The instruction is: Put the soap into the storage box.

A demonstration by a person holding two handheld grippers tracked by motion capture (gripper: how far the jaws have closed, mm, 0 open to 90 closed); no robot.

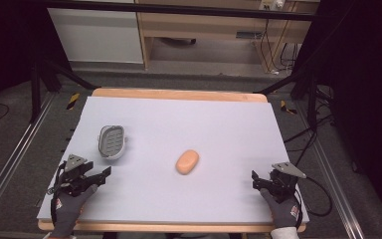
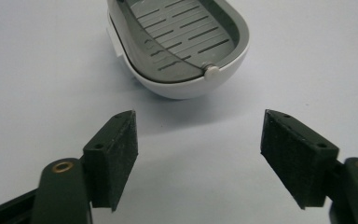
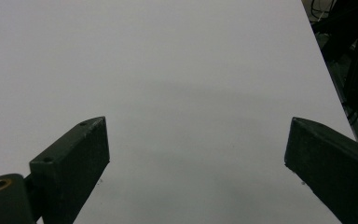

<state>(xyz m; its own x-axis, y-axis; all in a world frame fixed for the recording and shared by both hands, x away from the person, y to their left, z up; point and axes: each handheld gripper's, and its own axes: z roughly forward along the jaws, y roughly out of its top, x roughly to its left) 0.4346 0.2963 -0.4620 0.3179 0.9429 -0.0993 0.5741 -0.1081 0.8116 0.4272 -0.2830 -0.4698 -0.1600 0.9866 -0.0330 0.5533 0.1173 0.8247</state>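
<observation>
Left hand-held gripper (image 1: 103,174) parked at near-left of worktop (image 1: 229,124), jaws spread wide, nothing between them. Aimed at soap dish (image 1: 112,141) just ahead: in left gripper view, dish (image 2: 182,46) sits centred above the gap between the pads (image 2: 121,154), apart from them, no contact. White shell with grey slotted insert, open side up, so ready to receive something. Right hand-held gripper (image 1: 256,180) at near-right, likewise released and empty; in right gripper view the pads (image 3: 81,158) frame bare sheet only. Soap (image 1: 187,162), orange oval bar, lies flat mid-worktop, between the two grippers, well apart from both and a little right of dish. Likely job: bar into dish. Reads as start pose, nothing gripped yet. Left lined up on dish probably to steady or reposition it; right has the freer path to the bar, so probably takes the pick. Bar looks smooth and rounded, so slip risk if pinched off-centre; grip across the short axis looks safest. Dish looks light, may slide if nudged on the smooth sheet. Dish long axis runs roughly away from person, bar tilted diagonally, so some rotation likely needed to seat it.
</observation>
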